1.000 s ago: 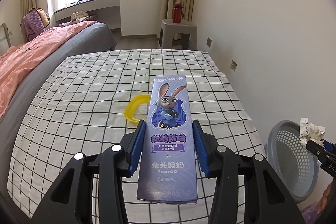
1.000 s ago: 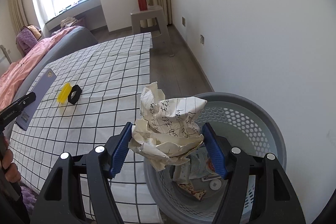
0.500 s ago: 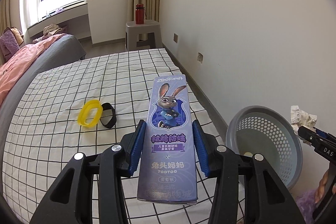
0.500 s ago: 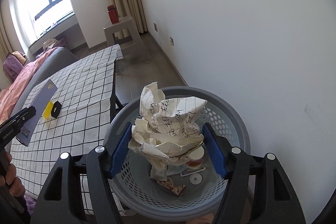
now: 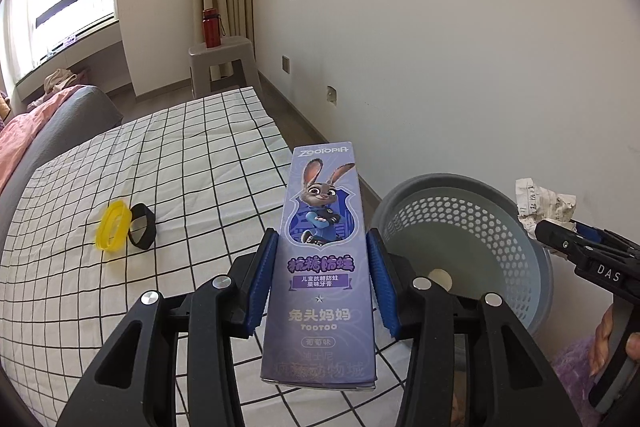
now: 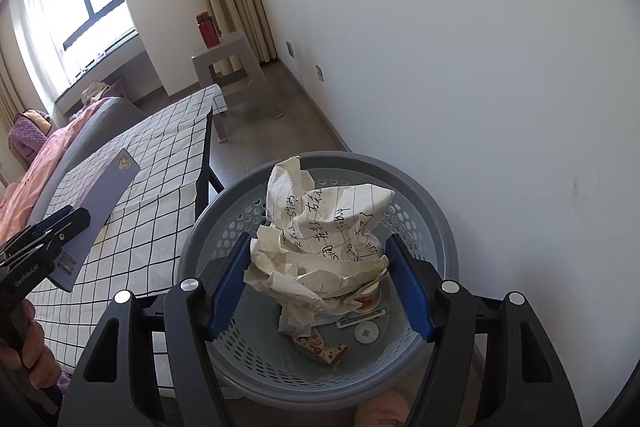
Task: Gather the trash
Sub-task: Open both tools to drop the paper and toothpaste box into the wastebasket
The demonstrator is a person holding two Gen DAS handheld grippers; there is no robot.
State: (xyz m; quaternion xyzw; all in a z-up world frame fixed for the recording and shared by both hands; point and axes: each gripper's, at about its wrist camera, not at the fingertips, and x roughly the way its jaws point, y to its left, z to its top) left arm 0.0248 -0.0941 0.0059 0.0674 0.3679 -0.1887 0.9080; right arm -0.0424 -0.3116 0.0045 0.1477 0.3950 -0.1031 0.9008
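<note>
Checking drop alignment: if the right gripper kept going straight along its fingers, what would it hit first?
Probably the inside of the grey basket. The right gripper, shut on the crumpled paper, points down into its opening, with older trash on the floor directly ahead. Depth to the rim is unclear.

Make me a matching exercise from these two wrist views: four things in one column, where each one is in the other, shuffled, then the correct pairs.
Things:
1. purple toothpaste box
2. crumpled paper
3. yellow ring
4. red bottle

Places:
A. standing on the grey stool
B. clamped in the right gripper over the grey basket
C. lying on the checked cloth beside a black ring
D. clamped in the left gripper

Pairs: 1-D, 2-B, 3-C, 4-A
</note>
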